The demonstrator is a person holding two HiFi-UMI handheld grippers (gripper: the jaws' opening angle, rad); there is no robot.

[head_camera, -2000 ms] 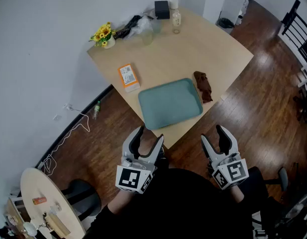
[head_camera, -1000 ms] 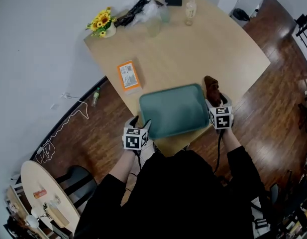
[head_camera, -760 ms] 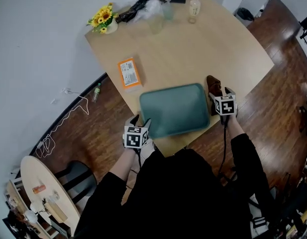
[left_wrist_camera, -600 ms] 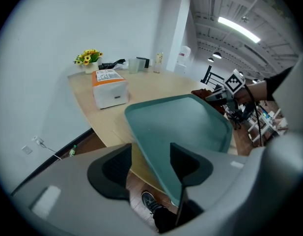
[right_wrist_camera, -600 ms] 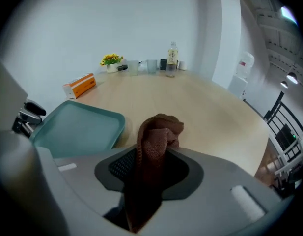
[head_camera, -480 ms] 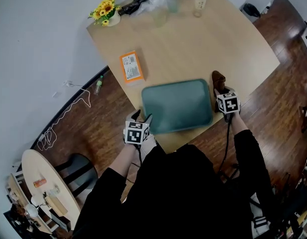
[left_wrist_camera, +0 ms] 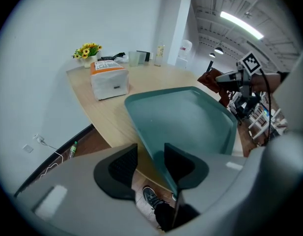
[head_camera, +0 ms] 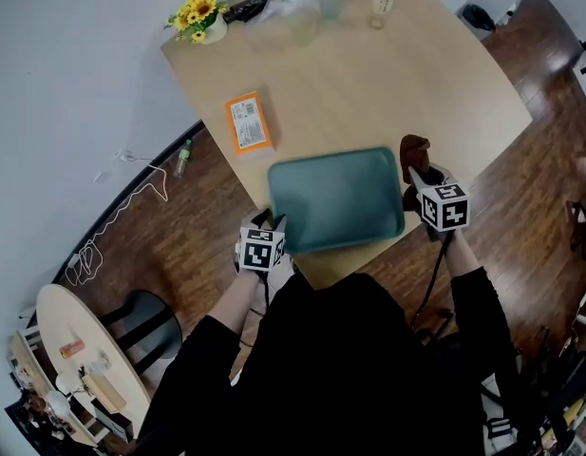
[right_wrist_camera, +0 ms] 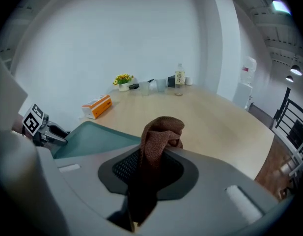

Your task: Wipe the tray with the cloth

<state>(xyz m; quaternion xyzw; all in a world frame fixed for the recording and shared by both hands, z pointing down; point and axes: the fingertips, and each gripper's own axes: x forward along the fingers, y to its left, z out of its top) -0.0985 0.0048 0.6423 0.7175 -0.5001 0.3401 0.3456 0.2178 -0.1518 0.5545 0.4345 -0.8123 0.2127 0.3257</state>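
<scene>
Right tongs (right_wrist_camera: 150, 162) just clamped cloth (right_wrist_camera: 161, 132); left tongs (left_wrist_camera: 150, 163) closing, tray rim (left_wrist_camera: 135, 118) between (unpinched).

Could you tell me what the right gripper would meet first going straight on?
The right gripper, whose jaws have just been closing on the cloth, points down at the bare table; likely that first, though depth is unclear.

Teal tray (head_camera: 335, 198), brown cloth (head_camera: 413, 150), orange box (head_camera: 249, 123)
</scene>
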